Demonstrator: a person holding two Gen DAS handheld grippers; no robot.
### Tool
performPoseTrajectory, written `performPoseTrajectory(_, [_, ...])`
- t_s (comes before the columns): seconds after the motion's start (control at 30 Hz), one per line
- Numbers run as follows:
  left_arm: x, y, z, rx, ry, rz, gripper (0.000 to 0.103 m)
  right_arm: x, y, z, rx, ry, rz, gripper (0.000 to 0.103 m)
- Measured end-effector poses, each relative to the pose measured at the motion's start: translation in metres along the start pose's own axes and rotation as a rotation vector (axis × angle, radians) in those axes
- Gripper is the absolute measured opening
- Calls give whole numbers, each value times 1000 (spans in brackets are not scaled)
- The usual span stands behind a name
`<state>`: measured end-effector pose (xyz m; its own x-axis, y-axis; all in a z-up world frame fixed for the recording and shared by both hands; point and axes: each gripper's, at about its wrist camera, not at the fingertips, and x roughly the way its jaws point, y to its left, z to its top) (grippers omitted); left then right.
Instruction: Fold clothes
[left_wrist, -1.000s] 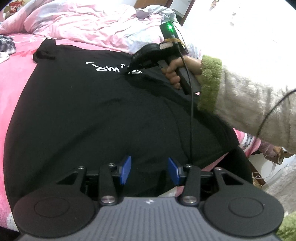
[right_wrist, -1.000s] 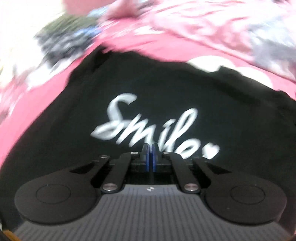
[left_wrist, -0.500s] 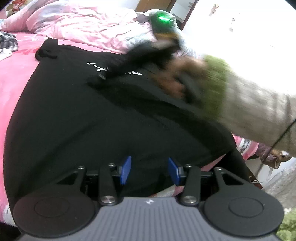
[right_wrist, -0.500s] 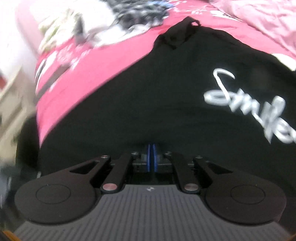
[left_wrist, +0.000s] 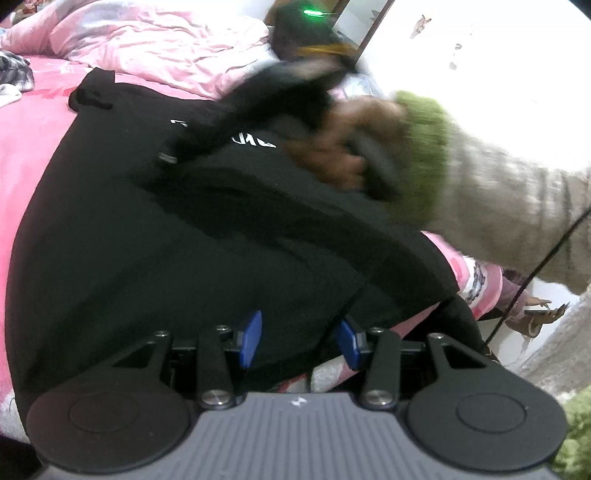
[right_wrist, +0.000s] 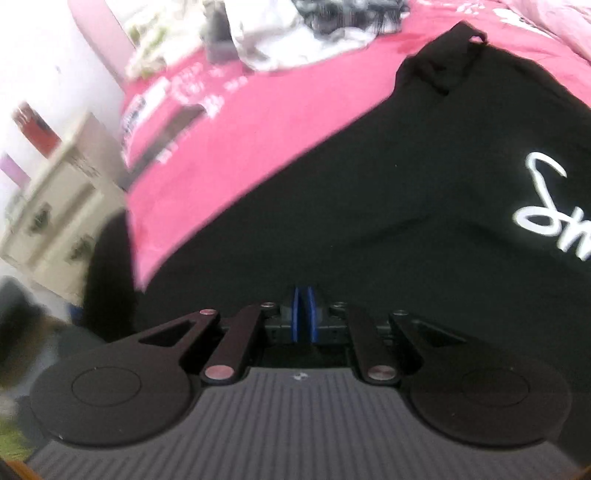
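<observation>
Fingers on the left gripper (left_wrist: 298, 339) stand apart, nothing pinched, hovering over the near hem of the black T-shirt (left_wrist: 192, 236) at the near edge of the bed (left_wrist: 33, 147). Right gripper (right_wrist: 303, 314) has its blue pads almost together with only a sliver of gap and no cloth between them; it sits low over the shirt body, left of the white lettering (right_wrist: 546, 206). Shirt lies spread flat, print up, across the pink sheet, far sleeve (left_wrist: 90, 96) toward the crumpled duvet (left_wrist: 155, 48) at the far edge. Left view shows the person's right hand (left_wrist: 343, 147) and green-cuffed sleeve (left_wrist: 424, 147) blurred, so it's mid-move. My read: setting up for a side fold, nothing grabbed yet. To do it well, open the right wide before it drops, bite the shirt's edge rather than the middle so only the intended layers come up, and take the hem with the left at the same time. Lift both evenly, keep fabric taut, and watch the hem hanging off the near edge.
</observation>
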<state>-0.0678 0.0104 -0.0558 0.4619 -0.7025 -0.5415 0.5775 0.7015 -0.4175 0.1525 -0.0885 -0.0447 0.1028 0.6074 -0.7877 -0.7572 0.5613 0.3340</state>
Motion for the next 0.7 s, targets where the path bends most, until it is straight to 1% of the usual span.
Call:
performPoseTrajectory(0.03, [1, 1, 1, -4, 1, 1, 46, 7, -4, 10, 16, -41, -13, 0])
performPoseTrajectory(0.13, [0, 2, 1, -14, 5, 2, 46, 24, -15, 40, 70, -158, -58, 0])
performPoseTrajectory(0.17, [1, 2, 0, -13, 5, 1, 46, 24, -15, 45, 87, -175, -66, 1])
performPoseTrajectory(0.2, [1, 2, 0, -13, 5, -1, 46, 23, -14, 51, 97, -189, -68, 5])
performPoseTrajectory(0.23, [2, 3, 0, -14, 2, -6, 46, 17, -8, 51, 71, -183, -41, 6])
performPoseTrajectory(0.3, [3, 5, -1, -17, -2, -16, 46, 2, 9, 39, -39, -143, 47, 7])
performPoseTrajectory(0.4, [3, 9, -1, -25, -2, -34, 46, -15, 38, 10, -242, -20, 175, 9])
performPoseTrajectory(0.43, [2, 9, -2, -26, -1, -34, 46, -12, 45, 1, -287, 38, 205, 9])
performPoseTrajectory(0.5, [2, 8, -3, -22, 2, -27, 46, 6, 55, -7, -332, 109, 213, 9])
performPoseTrajectory(0.53, [2, 6, -3, -19, 1, -21, 46, 16, 56, -3, -322, 93, 216, 9])
performPoseTrajectory(0.63, [2, 2, -4, -17, 3, -6, 46, 35, 48, 27, -200, -38, 218, 8])
performPoseTrajectory(0.7, [2, 1, -4, -13, 5, -2, 46, 31, 43, 36, -140, -105, 180, 9])
